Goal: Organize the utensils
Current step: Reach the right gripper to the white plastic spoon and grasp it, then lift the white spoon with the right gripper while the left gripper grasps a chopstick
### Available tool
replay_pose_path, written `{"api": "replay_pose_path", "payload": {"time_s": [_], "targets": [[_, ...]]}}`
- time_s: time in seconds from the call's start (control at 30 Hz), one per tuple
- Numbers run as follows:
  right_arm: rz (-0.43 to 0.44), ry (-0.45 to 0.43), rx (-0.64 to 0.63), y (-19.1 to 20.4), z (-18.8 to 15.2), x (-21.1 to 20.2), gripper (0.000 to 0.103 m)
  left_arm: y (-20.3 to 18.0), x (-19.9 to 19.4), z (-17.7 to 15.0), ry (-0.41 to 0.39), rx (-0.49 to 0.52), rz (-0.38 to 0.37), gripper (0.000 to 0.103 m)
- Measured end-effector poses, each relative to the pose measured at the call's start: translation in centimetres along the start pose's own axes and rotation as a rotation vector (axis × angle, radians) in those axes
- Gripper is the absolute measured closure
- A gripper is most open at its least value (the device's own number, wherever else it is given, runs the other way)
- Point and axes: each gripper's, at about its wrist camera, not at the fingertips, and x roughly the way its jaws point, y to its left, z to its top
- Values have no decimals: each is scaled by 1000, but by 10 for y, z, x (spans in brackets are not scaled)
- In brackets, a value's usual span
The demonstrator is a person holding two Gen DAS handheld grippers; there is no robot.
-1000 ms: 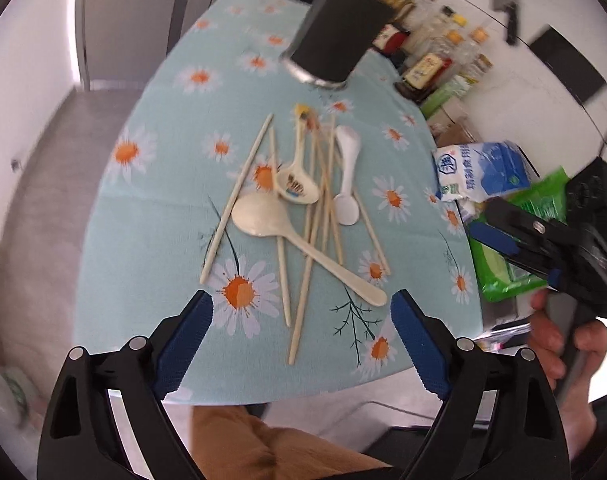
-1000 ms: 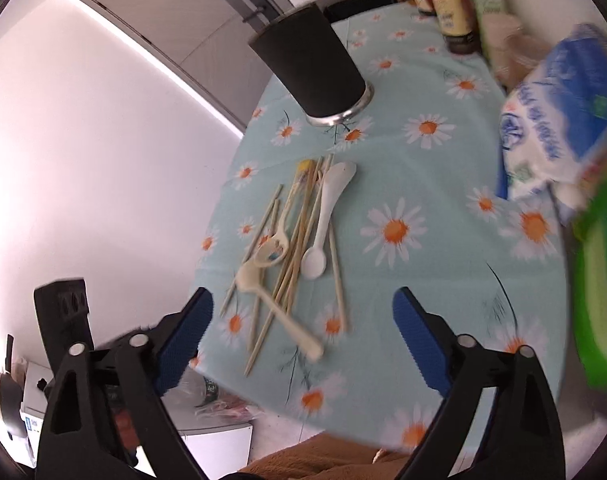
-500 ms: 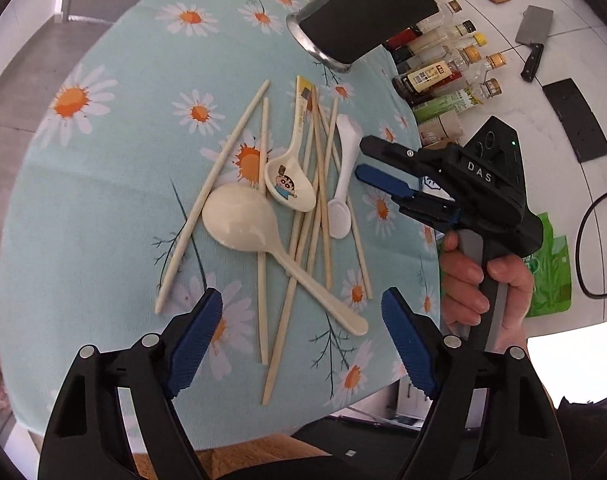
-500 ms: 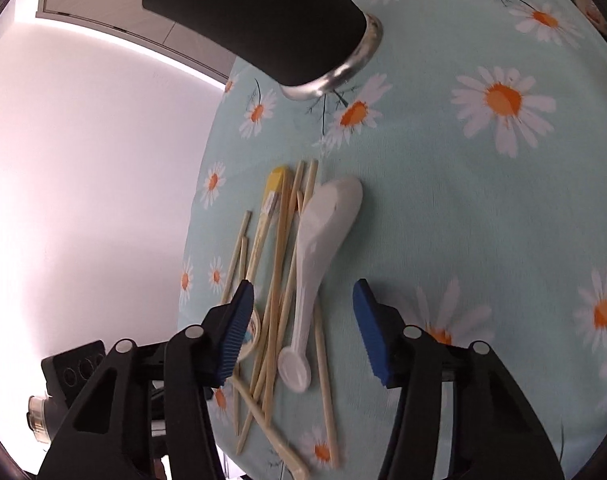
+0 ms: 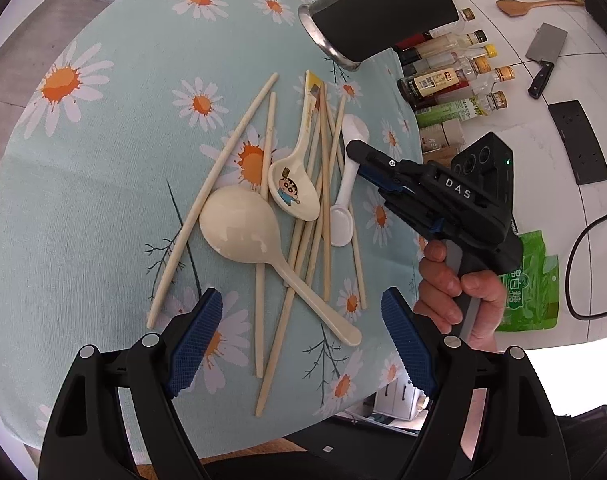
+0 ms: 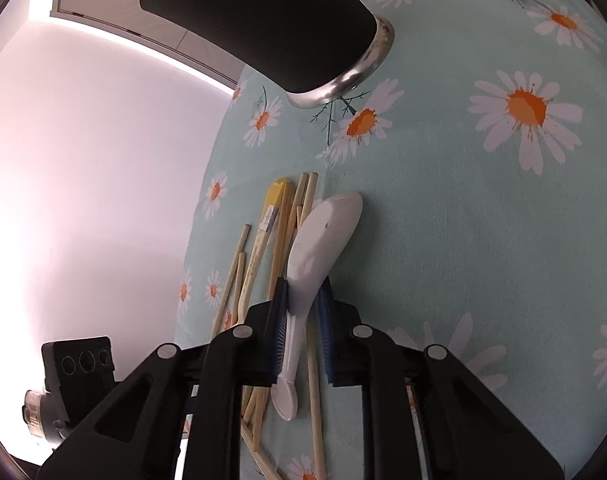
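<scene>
Utensils lie heaped on the daisy cloth (image 5: 103, 208), all below the black cup (image 5: 379, 12) that stands at the far side. White spoon (image 6: 323, 236) is at the heap's right edge, its handle end toward the cup and its bowl pointing away. Right gripper (image 6: 303, 300) has its jaws closing, and the spoon's narrow middle sits between the blue pads (image 6: 280, 320), which look to be touching it on both sides; the spoon rests among the chopsticks (image 5: 325, 200). From the left wrist view, the right gripper (image 5: 357, 160) reaches in from the right, held by a hand (image 5: 459, 292). Left of the white spoon lie a cartoon spoon (image 5: 293, 188) and a big cream spoon (image 5: 243, 228), farther from the cup. Left gripper (image 5: 303, 340) hangs released, jaws wide, over the heap's near end, gripping nothing.
</scene>
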Motion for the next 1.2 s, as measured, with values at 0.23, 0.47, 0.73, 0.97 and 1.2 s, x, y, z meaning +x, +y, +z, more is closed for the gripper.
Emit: {"api": "replay_pose_path", "payload": {"time_s": [0.23,0.47,0.73,0.97,1.2], "targets": [[39,-18,-13,0,-4,2,93,-2,-5,1,-9,2,12,24],[45,-49,-22,4,-4,-15,93,-10,-23,11,-48,53,61,24],[11,-116,-66,17,-12,-53,93,-34,-27,49,-76,255,274,38],[-27,-205,-97,31,-19,-87,93,-41,12,73,67,431,419,63],[-23,-291,-69,28,-28,-117,93,-44,44,80,182,541,534,75]]}}
